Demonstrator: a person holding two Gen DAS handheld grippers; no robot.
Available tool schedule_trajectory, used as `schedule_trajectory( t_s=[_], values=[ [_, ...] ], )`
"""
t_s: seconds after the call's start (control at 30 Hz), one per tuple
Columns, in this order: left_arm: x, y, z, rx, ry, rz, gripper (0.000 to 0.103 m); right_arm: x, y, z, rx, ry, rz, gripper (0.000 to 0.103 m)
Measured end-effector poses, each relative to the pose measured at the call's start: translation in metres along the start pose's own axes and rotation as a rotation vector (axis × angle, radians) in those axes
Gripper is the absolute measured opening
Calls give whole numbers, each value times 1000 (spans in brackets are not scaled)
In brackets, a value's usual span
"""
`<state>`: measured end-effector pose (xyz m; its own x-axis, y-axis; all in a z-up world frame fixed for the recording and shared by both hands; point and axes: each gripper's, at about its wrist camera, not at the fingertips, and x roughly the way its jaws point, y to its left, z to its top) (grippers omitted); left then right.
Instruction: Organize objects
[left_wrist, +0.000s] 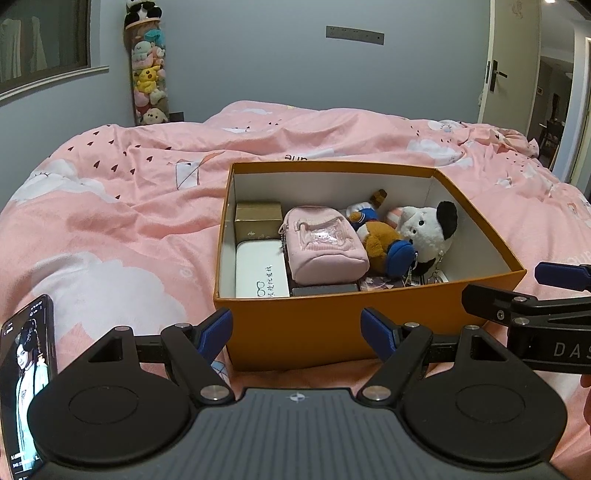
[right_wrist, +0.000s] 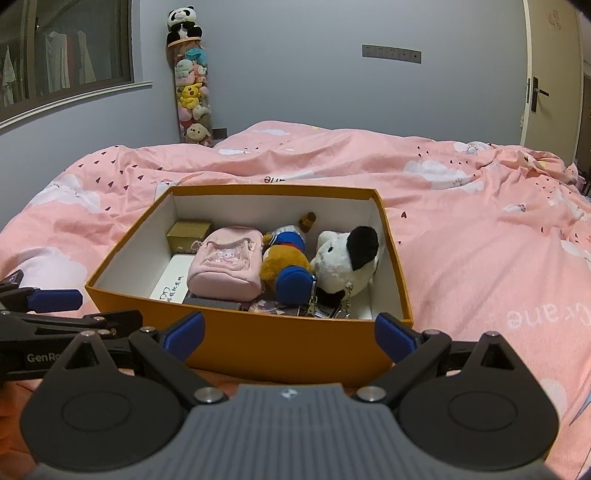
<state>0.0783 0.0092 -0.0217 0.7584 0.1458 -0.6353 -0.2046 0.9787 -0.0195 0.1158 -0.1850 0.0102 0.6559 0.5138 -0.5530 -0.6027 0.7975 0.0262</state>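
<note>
Both jaws were wide open and empty, your left gripper (left_wrist: 296, 334) and right gripper (right_wrist: 290, 334) just short of the orange box (left_wrist: 325, 332), phone (left_wrist: 27, 376) nearest your left.

box: orange box (left_wrist: 317, 332), lidless, on the pink bed (left_wrist: 110, 221)
contents: pink pouch (left_wrist: 323, 243), plush toys (left_wrist: 424, 232), white case (left_wrist: 260, 271), packed inside

We see the phone (left_wrist: 27, 384) cut off at the left edge; the pink pouch (left_wrist: 325, 242) hides the dark flat item's (left_wrist: 325, 290) far part.
</note>
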Motion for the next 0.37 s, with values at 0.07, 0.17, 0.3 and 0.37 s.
schedule_trajectory(
  t_s=[0.07,0.17,0.3,0.37],
  values=[
    [0,1,0,-4,1,0,92,0,0,0,0,1,-1,98],
    [1,1,0,-7,3,1,92,1,0,0,-2,3,1,98],
    [1,2,0,-7,3,0,92,1,1,0,0,4,-1,98],
    [1,2,0,-6,3,0,92,1,0,0,0,5,-1,98]
  ],
)
